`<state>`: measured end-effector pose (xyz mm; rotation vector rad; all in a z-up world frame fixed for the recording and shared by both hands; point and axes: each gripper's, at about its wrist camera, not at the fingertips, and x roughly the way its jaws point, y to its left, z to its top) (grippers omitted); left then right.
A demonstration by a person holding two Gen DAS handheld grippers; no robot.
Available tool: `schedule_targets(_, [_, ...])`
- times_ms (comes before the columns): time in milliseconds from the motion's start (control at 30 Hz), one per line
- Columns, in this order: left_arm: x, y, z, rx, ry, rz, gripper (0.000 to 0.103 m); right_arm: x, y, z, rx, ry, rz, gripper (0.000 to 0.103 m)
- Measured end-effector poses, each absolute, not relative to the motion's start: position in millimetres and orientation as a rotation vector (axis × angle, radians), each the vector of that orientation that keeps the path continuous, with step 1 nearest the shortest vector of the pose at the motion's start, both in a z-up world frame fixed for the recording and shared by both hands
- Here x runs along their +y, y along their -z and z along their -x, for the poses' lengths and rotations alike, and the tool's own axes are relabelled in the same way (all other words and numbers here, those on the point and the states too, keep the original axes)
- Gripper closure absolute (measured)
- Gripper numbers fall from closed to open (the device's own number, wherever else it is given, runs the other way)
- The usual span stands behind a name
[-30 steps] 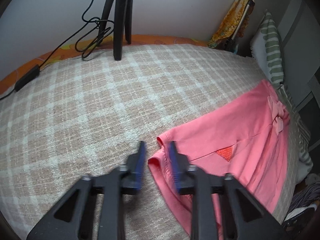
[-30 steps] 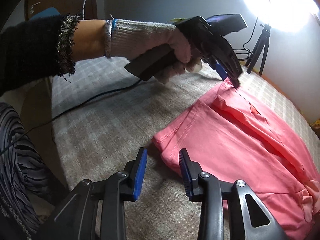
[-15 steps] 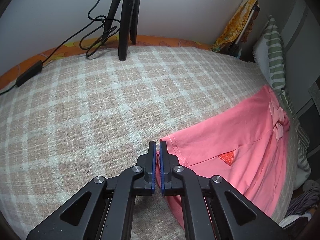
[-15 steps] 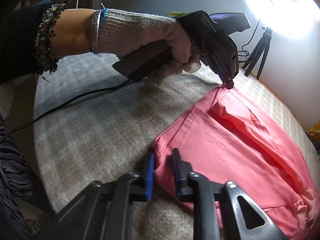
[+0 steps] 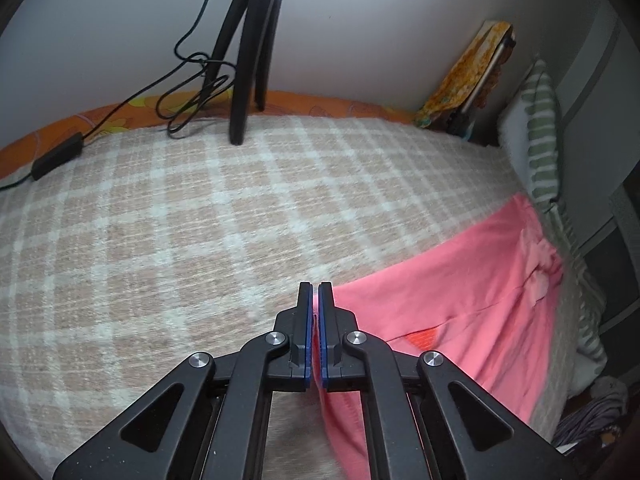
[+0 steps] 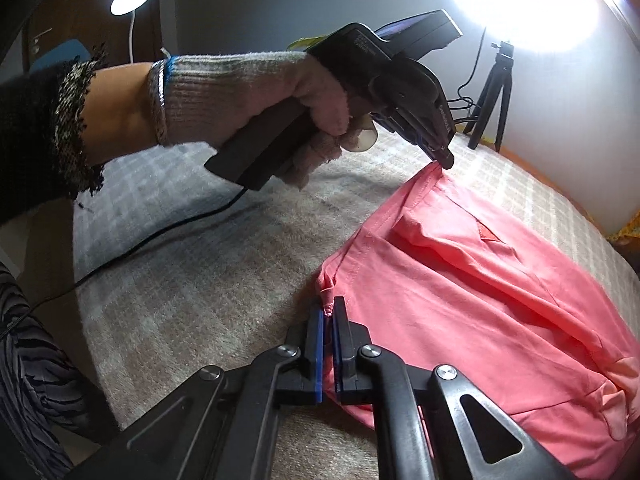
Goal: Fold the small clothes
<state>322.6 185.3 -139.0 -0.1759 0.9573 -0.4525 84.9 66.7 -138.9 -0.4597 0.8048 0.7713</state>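
Observation:
A small pink garment [image 5: 472, 300] [image 6: 472, 304] lies spread on a beige checked blanket [image 5: 180, 248], a small bow on it at its far end. My left gripper [image 5: 315, 292] is shut on one near corner of its hem, pink cloth pinched between the blue pads. In the right wrist view that same left gripper [image 6: 442, 160], held by a gloved hand [image 6: 256, 92], pulls its corner up into a peak. My right gripper [image 6: 329, 310] is shut on the other near corner, a bit of cloth bunched above the pads.
A black tripod [image 5: 248, 60] with a tangled cable [image 5: 188, 96] stands at the blanket's far edge by the wall. A striped pillow [image 5: 540, 128] leans at the right. A bright ring light [image 6: 532, 4] on a small tripod [image 6: 492, 96] shines at the far side. A cable [image 6: 160, 236] trails across the blanket.
Both grippers went from open around the hem corners to shut on them. The left corner is now lifted slightly off the blanket.

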Motion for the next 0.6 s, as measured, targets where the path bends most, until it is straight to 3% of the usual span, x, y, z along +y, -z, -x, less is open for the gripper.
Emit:
schedule_targets(167, [178, 140, -329, 0.968, 0.427, 0.137, 0.101, 61, 132, -83, 0.813, -0.771, 0.445, 0.102])
schedule_targets(300, [176, 145, -333, 0.988, 0.427, 0.102, 0.083, 64, 133, -79, 0.813, -0.781, 0.458, 0.102])
schedule_targets(500, [166, 155, -333, 1.003, 0.439, 0.033, 0.083, 67, 133, -74, 0.816, -0.772, 0.466, 0.102])
schedule_targets(600, [159, 157, -328, 0.999, 0.48, 0.02, 0.1, 66, 133, -76, 0.819, -0.763, 0.463, 0.102])
